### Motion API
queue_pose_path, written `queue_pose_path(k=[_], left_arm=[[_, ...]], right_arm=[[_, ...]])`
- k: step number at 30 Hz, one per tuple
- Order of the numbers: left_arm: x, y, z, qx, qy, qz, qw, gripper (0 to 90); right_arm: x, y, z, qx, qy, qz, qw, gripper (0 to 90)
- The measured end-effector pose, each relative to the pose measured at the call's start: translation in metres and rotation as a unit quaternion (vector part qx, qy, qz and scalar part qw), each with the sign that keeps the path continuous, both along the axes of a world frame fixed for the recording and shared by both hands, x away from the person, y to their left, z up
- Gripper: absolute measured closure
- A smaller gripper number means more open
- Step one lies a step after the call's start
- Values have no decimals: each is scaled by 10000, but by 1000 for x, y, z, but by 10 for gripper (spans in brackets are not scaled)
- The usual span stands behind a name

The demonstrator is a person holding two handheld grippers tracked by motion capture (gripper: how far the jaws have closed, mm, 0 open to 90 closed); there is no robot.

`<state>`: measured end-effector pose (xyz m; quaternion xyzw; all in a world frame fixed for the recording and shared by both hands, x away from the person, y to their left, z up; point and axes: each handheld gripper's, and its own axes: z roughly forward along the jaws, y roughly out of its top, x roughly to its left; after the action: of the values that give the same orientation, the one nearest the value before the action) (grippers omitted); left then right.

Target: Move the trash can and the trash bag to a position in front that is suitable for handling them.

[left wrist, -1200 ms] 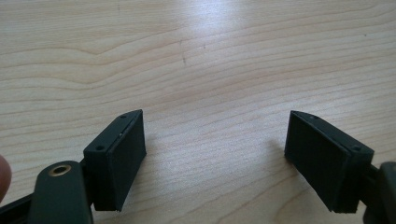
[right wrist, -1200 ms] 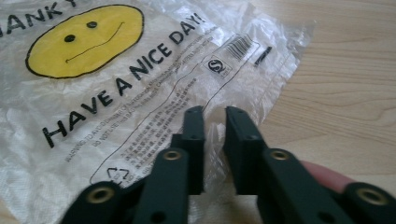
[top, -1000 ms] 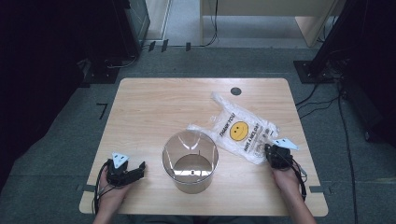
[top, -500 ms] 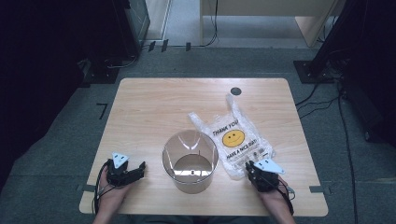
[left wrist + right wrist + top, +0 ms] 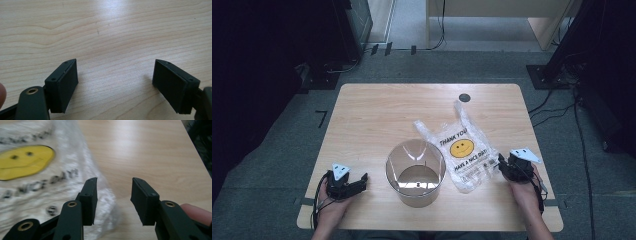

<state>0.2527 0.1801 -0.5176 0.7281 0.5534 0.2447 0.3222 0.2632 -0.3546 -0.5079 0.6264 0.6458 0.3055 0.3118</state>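
Right claw [image 5: 502, 165] sits at the right edge of the smiley plastic bag [image 5: 462, 150], jaws just been opening, a corner of the bag [image 5: 105, 202] between them but no pads pressing; looks like a release. Bag lies flat right of centre, touching or just beside the clear round bin [image 5: 415, 172], probably staged for lining it. Left claw [image 5: 359, 181] rests lower left, jaws apart over bare wood, idle. Surface [image 5: 377, 115]: light wood with a cable hole [image 5: 464, 97] at its far edge. Room: grey carpet, dark racks, cables.

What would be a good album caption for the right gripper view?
Right gripper, jaws just opening with nothing between them, beside a smiley-face plastic bag on a wooden table.
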Motion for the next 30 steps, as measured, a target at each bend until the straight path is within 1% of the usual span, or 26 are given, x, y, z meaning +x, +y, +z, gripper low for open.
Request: queue_pose_path(k=[1,3,5,6,8,9,10,11,12,13,14,15,16,17,18,19,20,21,22,23,26,27,28,29,30], left_arm=[[0,0,0,-1,-1,1,10000,199],[0,0,0,0,0,1,10000,200],[0,0,0,0,-1,1,10000,199],[0,0,0,0,-1,1,10000,199],[0,0,0,-4,0,6,10000,199],[0,0,0,-4,0,6,10000,199],[0,0,0,-3,0,5,10000,199],[0,0,0,-2,2,2,10000,200],[0,0,0,-2,1,2,10000,200],[0,0,0,1,0,-4,10000,200],[0,0,0,0,0,-4,10000,199],[0,0,0,-2,1,1,10000,199],[0,0,0,1,0,-4,10000,200],[0,0,0,-1,0,-6,10000,200],[0,0,0,-1,0,-6,10000,199],[0,0,0,-2,0,-6,10000,199],[0,0,0,-2,0,-7,10000,199],[0,0,0,-2,0,-7,10000,199],[0,0,0,-2,0,-7,10000,200],[0,0,0,-2,-1,-7,10000,200],[0,0,0,-2,-1,-9,10000,199],[0,0,0,-4,-2,-8,10000,199],[0,0,0,-2,-1,-8,10000,199],[0,0,0,-4,-4,-5,10000,199],[0,0,0,-4,-4,-5,10000,199]], right_arm=[[1,-1,-3,-25,52,-38,10000,541],[2,-1,-7,30,164,-50,9998,540],[1,1,-11,46,242,-16,9997,573],[0,2,-12,114,244,15,9996,654],[-2,3,-12,141,242,42,9996,759],[-2,3,-12,141,242,42,9996,759],[-3,3,-12,152,232,87,9996,801],[-7,5,-12,156,255,169,9994,880],[-7,5,-12,156,255,169,9994,880],[-9,5,-12,136,248,221,9994,900],[-14,5,-12,138,253,240,9993,900],[-14,5,-12,138,253,240,9993,900],[-17,4,-12,198,264,257,9991,900],[-26,3,-11,266,285,254,9989,900],[-26,3,-11,266,285,254,9989,900],[-31,3,-11,264,300,272,9988,900],[-36,2,-11,237,307,290,9988,900],[-49,2,-10,181,352,343,9986,900],[-56,2,-9,127,383,390,9984,900],[-56,2,-9,127,383,390,9984,900],[-79,2,-8,30,446,555,9975,899],[-92,1,-6,2,433,742,9963,756],[-92,1,-6,2,433,742,9963,756],[-103,-1,-1,-6,217,825,9964,625],[-106,-3,4,-16,78,745,9972,570]])
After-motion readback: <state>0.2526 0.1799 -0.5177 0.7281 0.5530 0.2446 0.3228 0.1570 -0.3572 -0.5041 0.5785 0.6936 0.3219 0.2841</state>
